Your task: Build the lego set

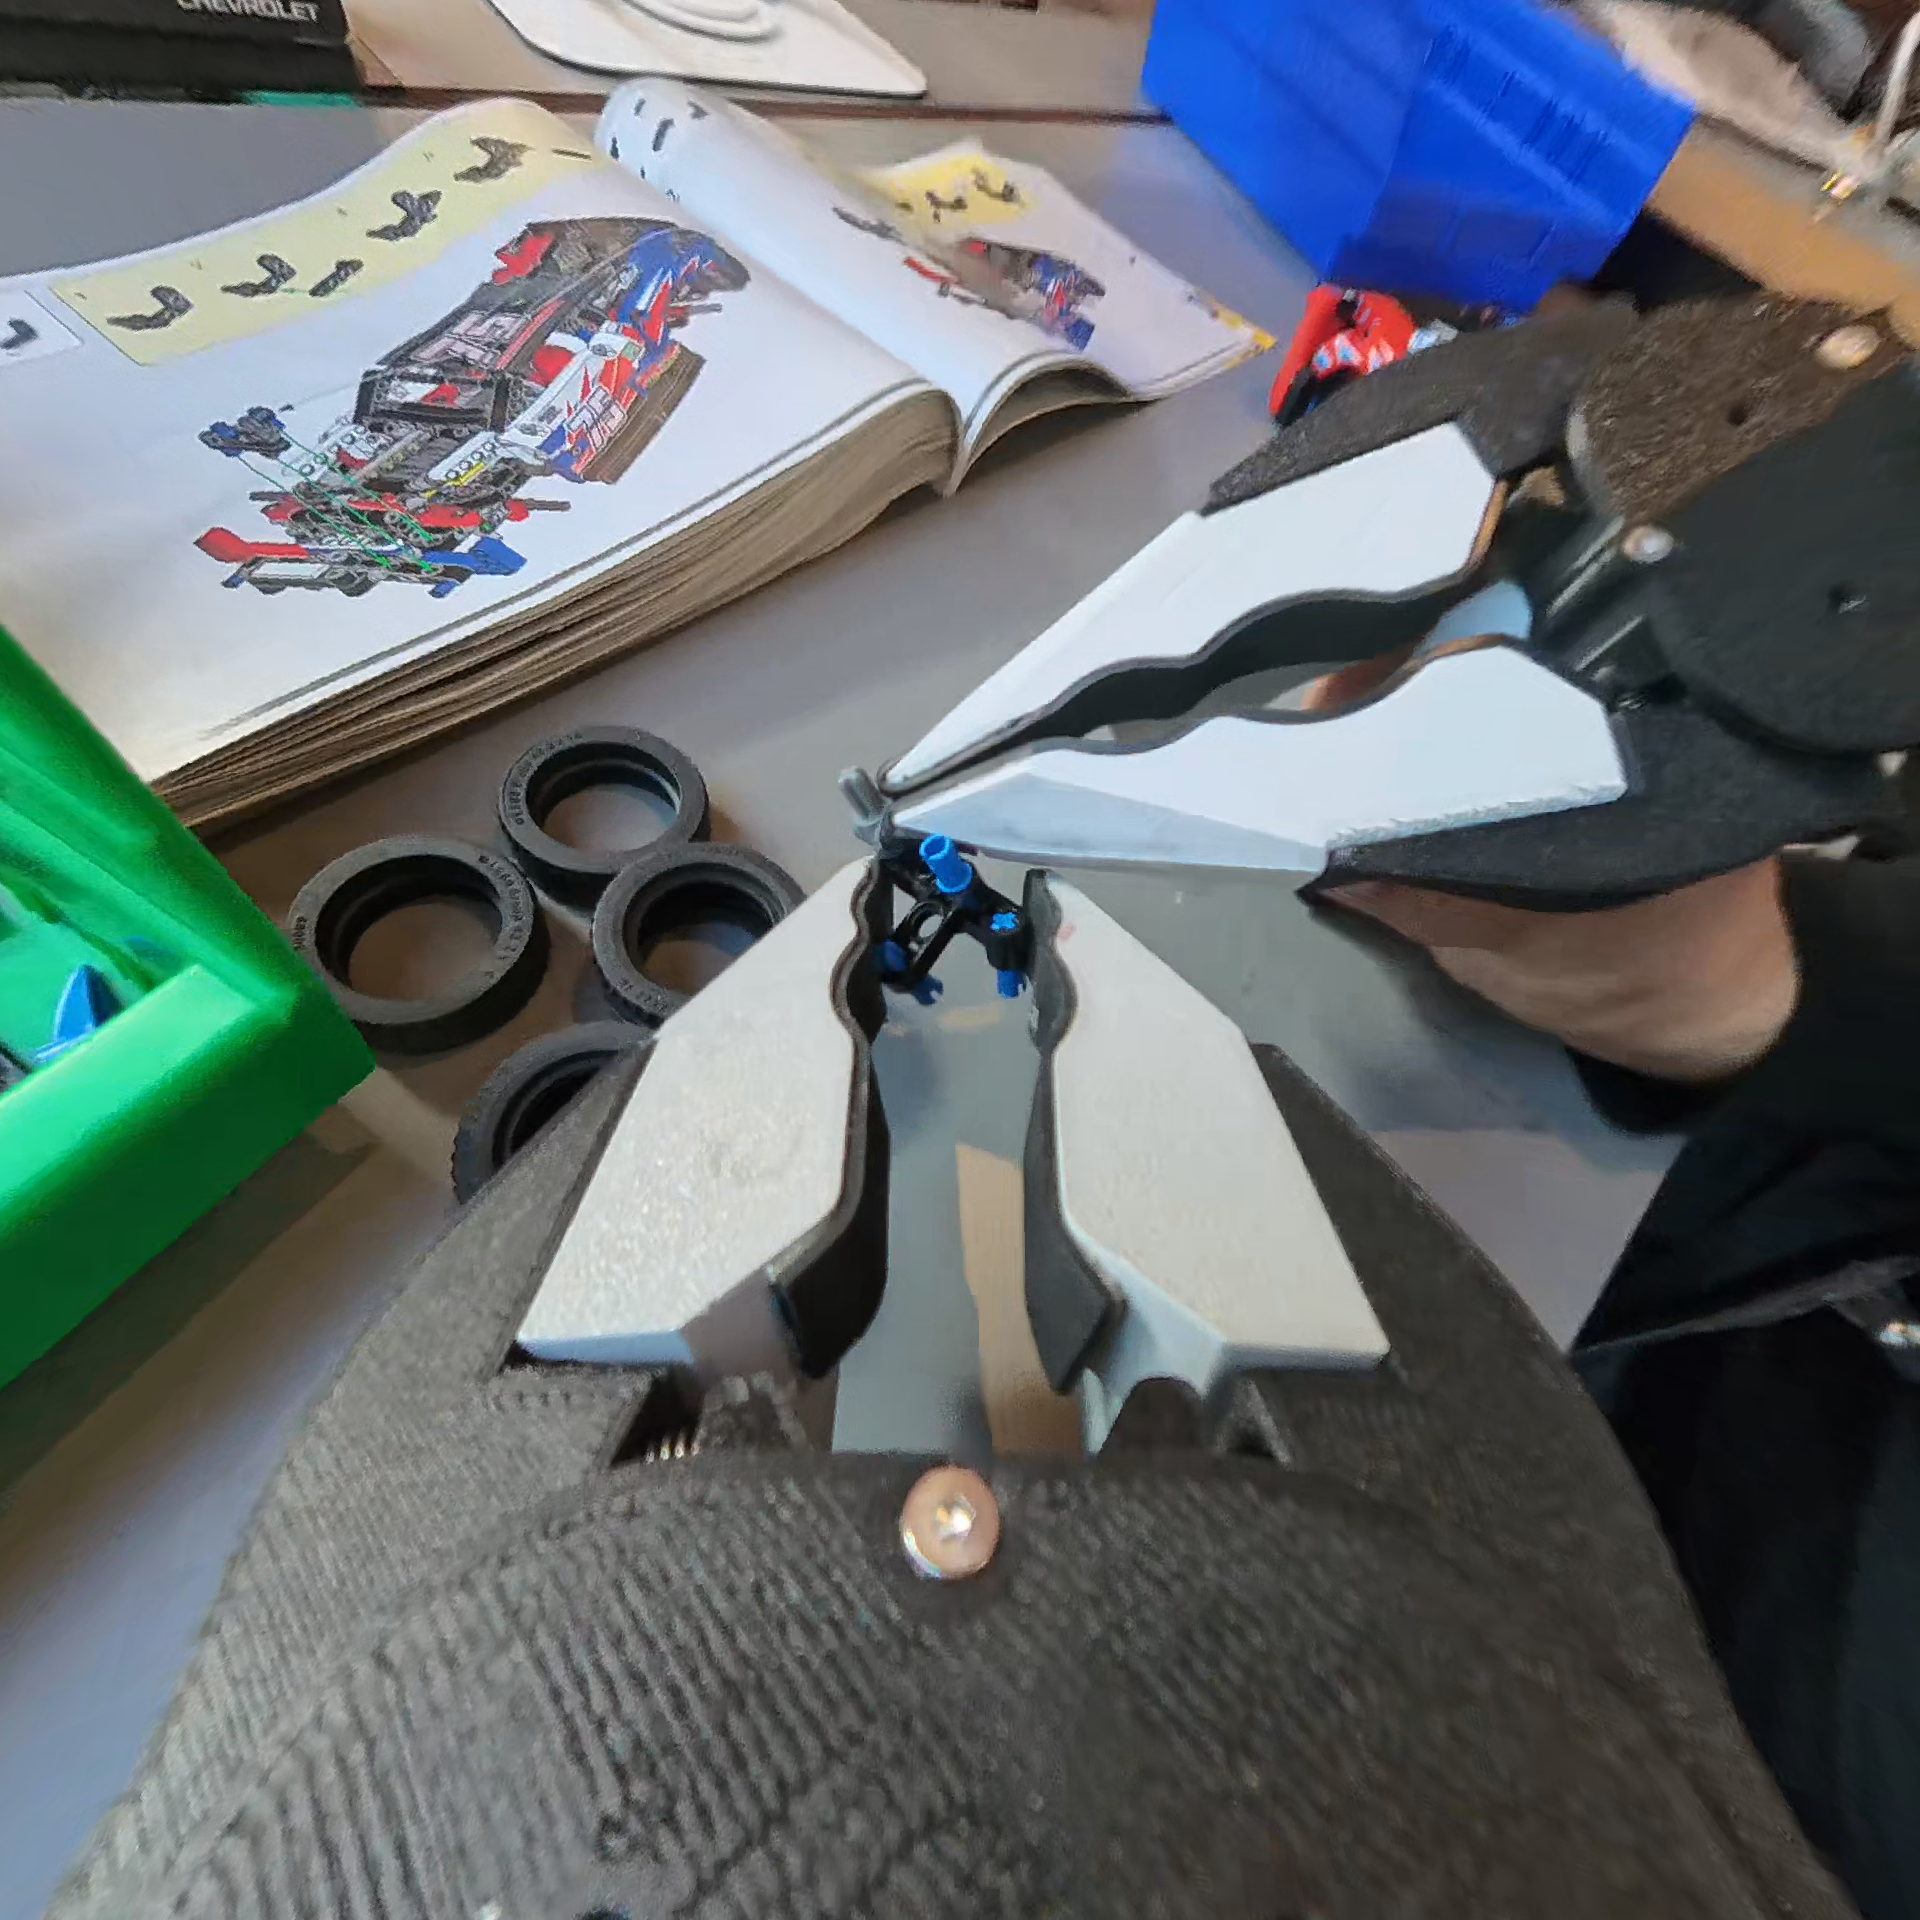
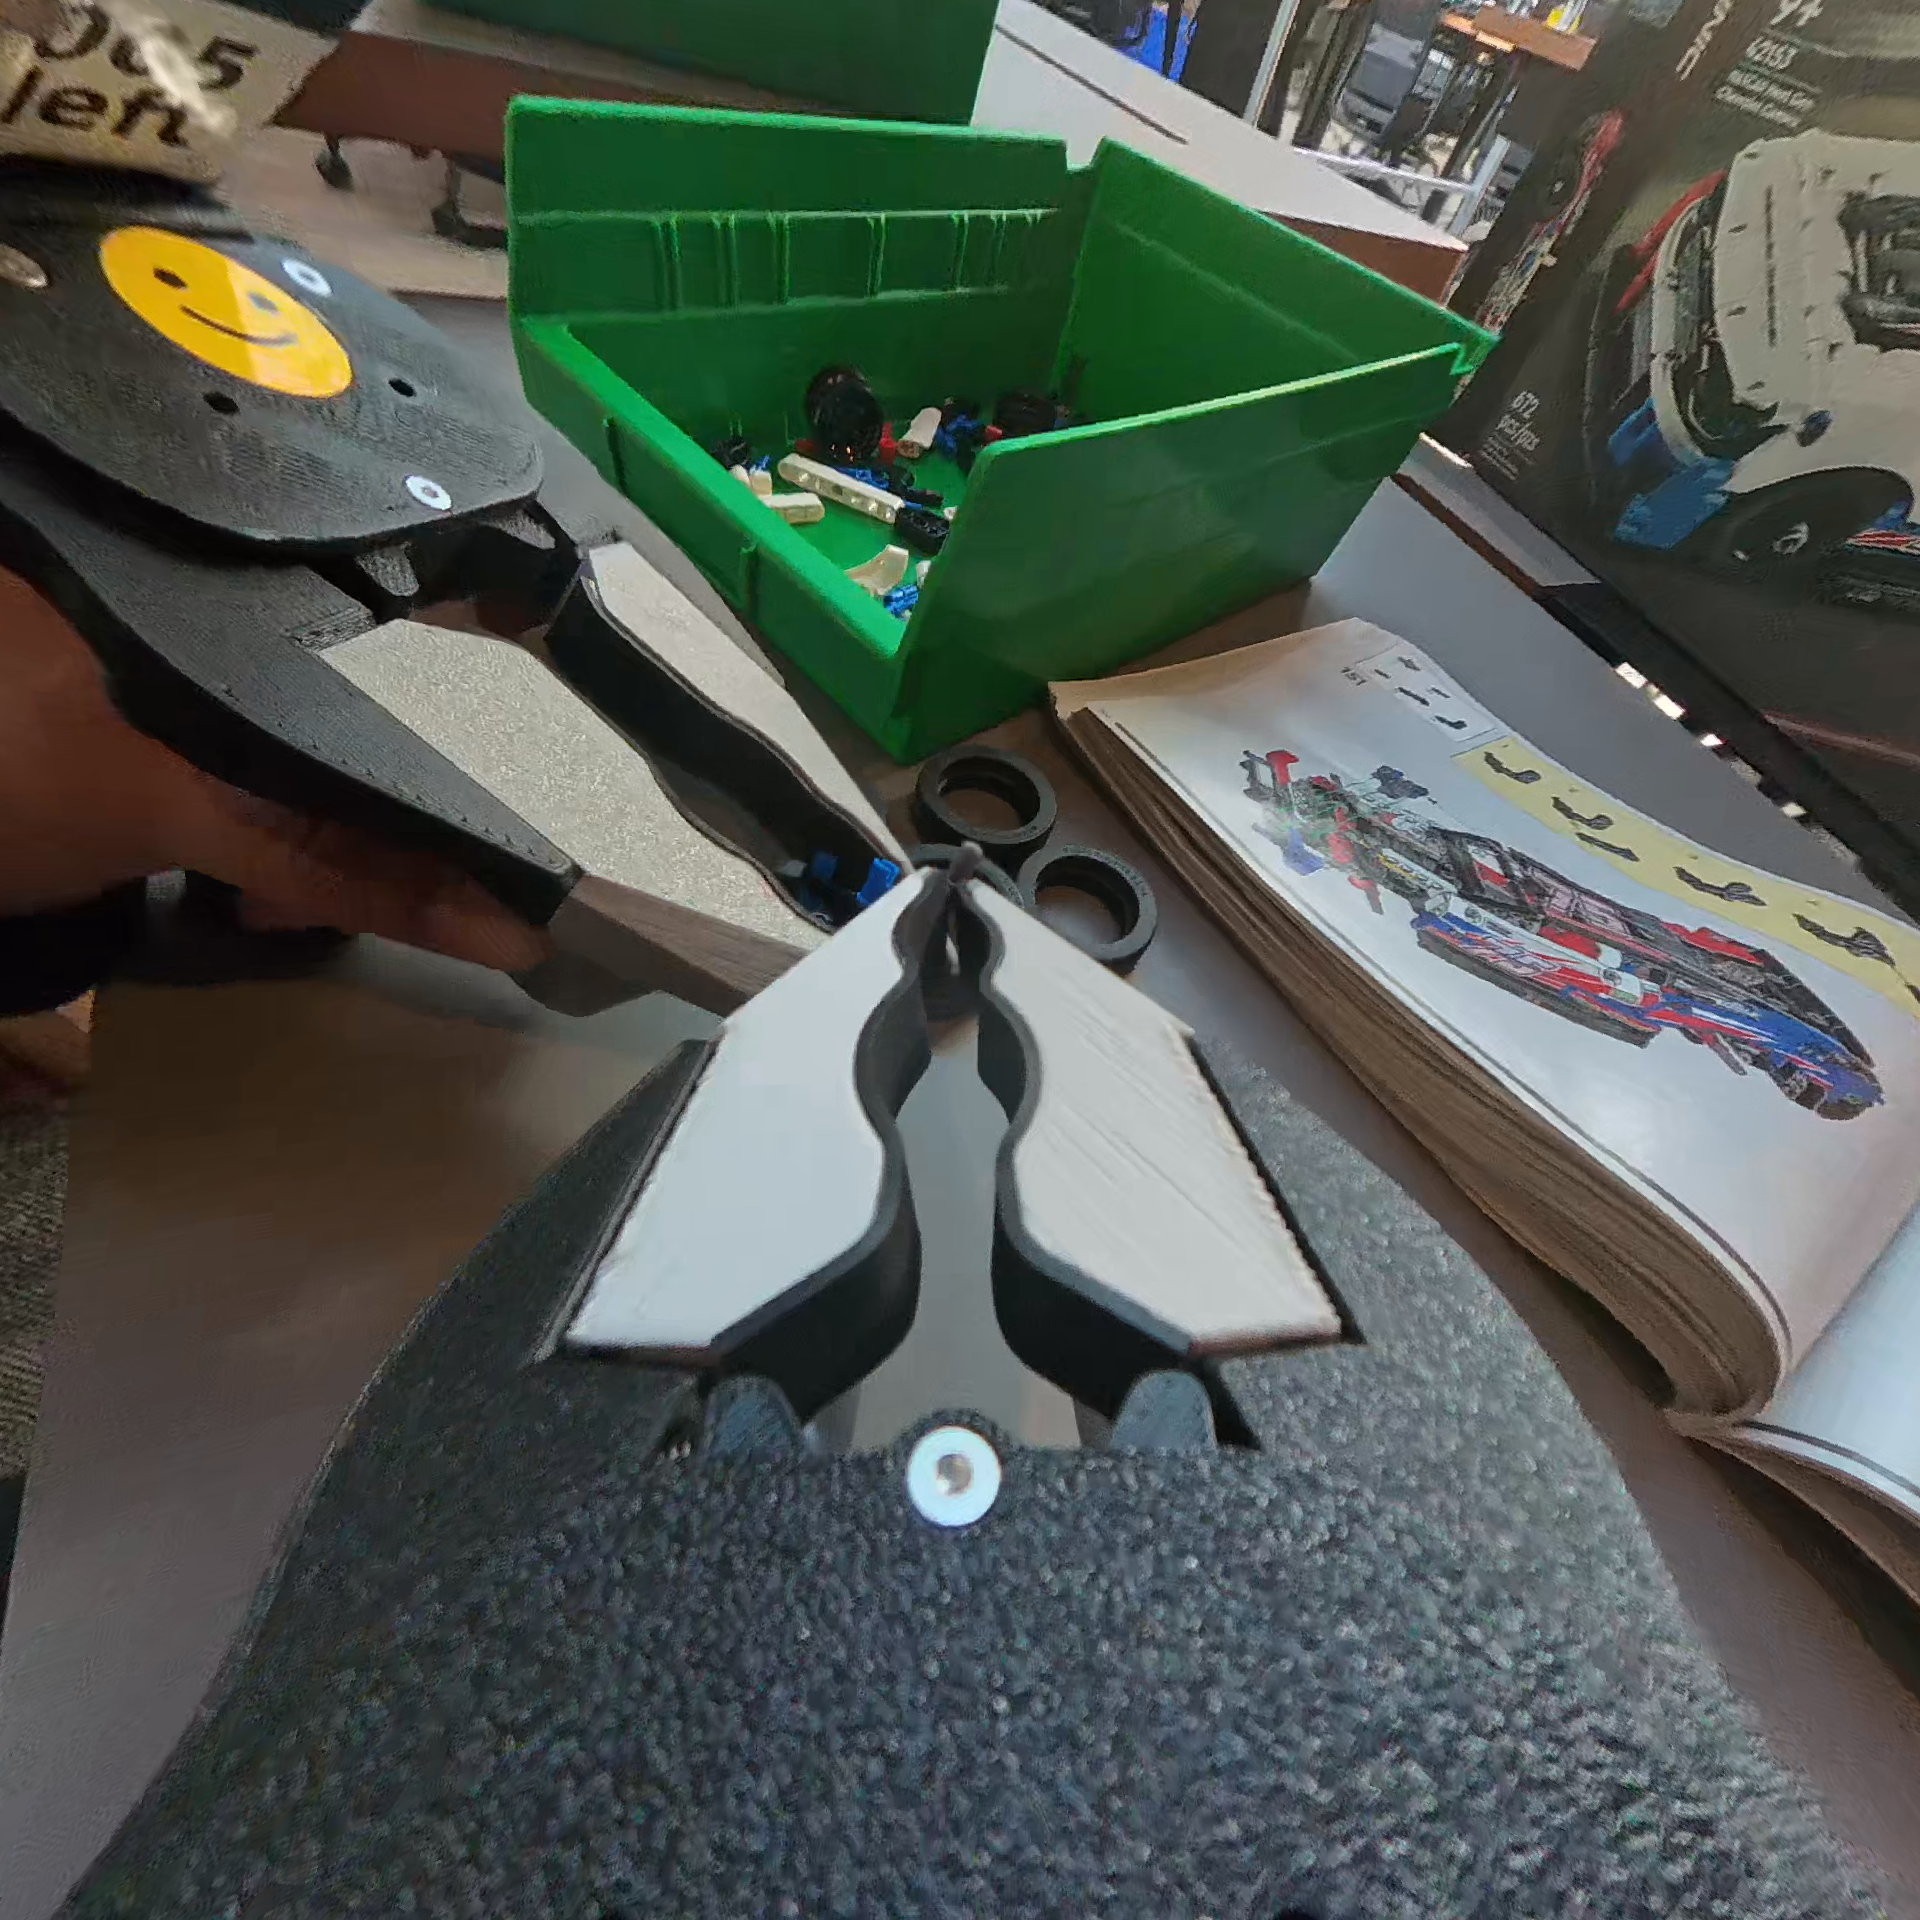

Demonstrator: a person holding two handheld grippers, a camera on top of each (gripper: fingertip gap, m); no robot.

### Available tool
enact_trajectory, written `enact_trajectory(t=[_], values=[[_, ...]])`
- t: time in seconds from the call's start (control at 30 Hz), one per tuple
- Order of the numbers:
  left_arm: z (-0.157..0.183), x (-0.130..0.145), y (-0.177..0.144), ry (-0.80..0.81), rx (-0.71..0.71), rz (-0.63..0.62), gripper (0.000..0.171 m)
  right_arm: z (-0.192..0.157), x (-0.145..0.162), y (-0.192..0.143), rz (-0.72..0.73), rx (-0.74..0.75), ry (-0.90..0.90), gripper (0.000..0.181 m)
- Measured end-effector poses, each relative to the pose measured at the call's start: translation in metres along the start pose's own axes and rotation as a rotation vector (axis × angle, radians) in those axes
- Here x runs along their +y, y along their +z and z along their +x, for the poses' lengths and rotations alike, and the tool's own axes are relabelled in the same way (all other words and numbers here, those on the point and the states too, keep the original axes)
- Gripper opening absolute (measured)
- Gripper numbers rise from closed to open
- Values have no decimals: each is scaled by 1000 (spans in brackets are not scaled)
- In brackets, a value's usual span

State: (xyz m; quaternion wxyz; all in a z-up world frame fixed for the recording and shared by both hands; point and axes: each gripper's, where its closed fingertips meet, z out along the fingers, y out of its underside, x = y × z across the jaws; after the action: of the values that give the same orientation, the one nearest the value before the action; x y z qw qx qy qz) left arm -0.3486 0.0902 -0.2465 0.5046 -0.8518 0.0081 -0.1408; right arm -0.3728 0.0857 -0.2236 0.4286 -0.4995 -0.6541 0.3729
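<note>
My left gripper (image 1: pixel 951 914) is shut on a small black lego assembly with blue pins (image 1: pixel 940 920), held just above the grey table. My right gripper (image 1: pixel 888 795) comes in from the right, shut on a short grey pin (image 1: pixel 860 795) that sits right at the top of the assembly. In the right wrist view, my right gripper (image 2: pixel 951 894) pinches the grey pin (image 2: pixel 966 868) at its tips. The left gripper (image 2: pixel 862 883) reaches in from the left with the black and blue assembly (image 2: pixel 836 878) between its tips.
Several black tyres (image 1: pixel 416 925) lie just beyond the grippers. A green bin (image 2: pixel 1143 561) holds loose parts. An open instruction booklet (image 1: pixel 468 416) lies behind, and it also shows in the right wrist view (image 2: pixel 1507 935). A blue bin (image 1: pixel 1403 135), a red lego part (image 1: pixel 1340 343) and the set's box (image 2: pixel 1714 364) stand farther off. The grippers are tip to tip, or close to it.
</note>
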Motion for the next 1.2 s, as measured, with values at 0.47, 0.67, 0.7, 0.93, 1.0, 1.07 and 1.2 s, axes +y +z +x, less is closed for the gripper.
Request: enact_trajectory(t=[0.47, 0.67, 0.7, 0.93, 1.0, 1.07, 1.2], values=[[0, -13, 5, -37, -12, 74, 25, 10, -10, -4, 67, 30, 58, 0], [2, -15, 8, -58, -4, 85, 25, 13, -12, -7, 85, 30, 83, 0], [3, -16, 9, -60, 2, 88, 25, 14, -13, -8, 95, 27, 96, 0], [19, 12, 16, 55, -15, -85, 25, 76, -11, -38, 297, 57, 472, 0], [19, 15, 18, 26, 11, -115, 25, 74, -10, -38, 281, 53, 445, 0], [19, 15, 16, 21, 12, -108, 25, 61, -4, -30, 191, 53, 359, 0], [21, 13, 12, 47, 14, -82, 26, 34, -3, -24, 137, -37, 267, 0]])
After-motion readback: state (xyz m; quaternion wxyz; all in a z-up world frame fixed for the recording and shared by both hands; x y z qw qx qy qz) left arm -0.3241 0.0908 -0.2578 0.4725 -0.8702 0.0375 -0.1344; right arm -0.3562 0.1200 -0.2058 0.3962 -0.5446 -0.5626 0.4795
